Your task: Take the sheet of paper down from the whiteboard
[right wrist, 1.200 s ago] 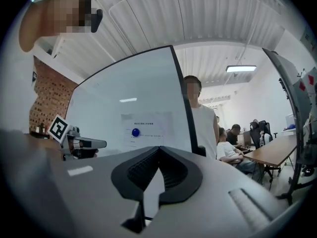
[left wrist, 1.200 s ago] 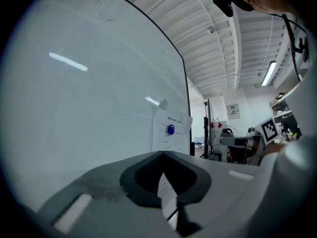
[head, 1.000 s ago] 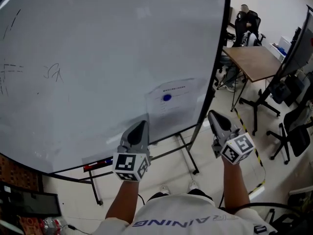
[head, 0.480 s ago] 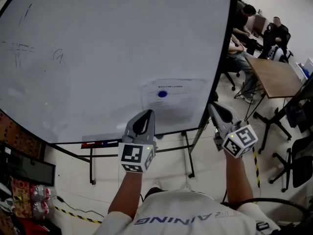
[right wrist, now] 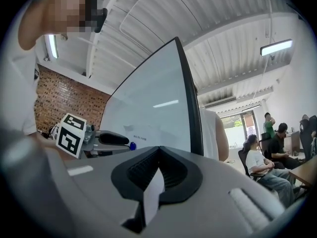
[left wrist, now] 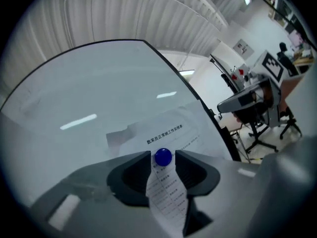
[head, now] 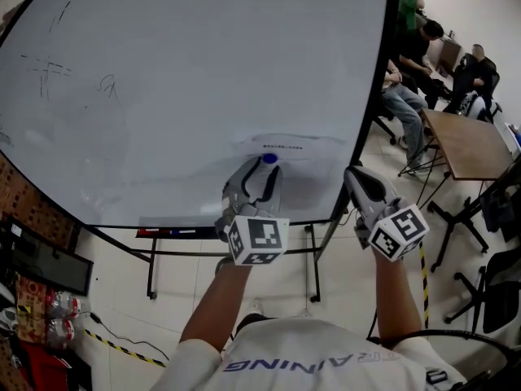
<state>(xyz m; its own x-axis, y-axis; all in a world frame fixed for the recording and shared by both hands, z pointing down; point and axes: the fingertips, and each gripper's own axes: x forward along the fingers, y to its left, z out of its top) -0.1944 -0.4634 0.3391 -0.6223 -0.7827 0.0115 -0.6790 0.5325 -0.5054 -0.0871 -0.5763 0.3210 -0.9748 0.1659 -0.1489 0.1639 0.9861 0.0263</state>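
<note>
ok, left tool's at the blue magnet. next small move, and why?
Probably ease the left tool forward and close on the blue magnet: its jaws are opening with the magnet framed between them, not yet gripped, and it pins the sheet to the whiteboard.

Blue magnet (left wrist: 163, 157) on white sheet of paper (left wrist: 171, 195) with black print, black-framed pale grey whiteboard (left wrist: 99, 83).

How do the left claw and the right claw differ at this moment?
Jaws: the left claw is opening its jaws, while the right claw has its jaws shut.
Place: the left claw is up at the whiteboard, its jaws either side of the blue magnet on the sheet of paper; the right claw is off past the board's right edge, away from the sheet.
Both are grey two-jaw claws.
</note>
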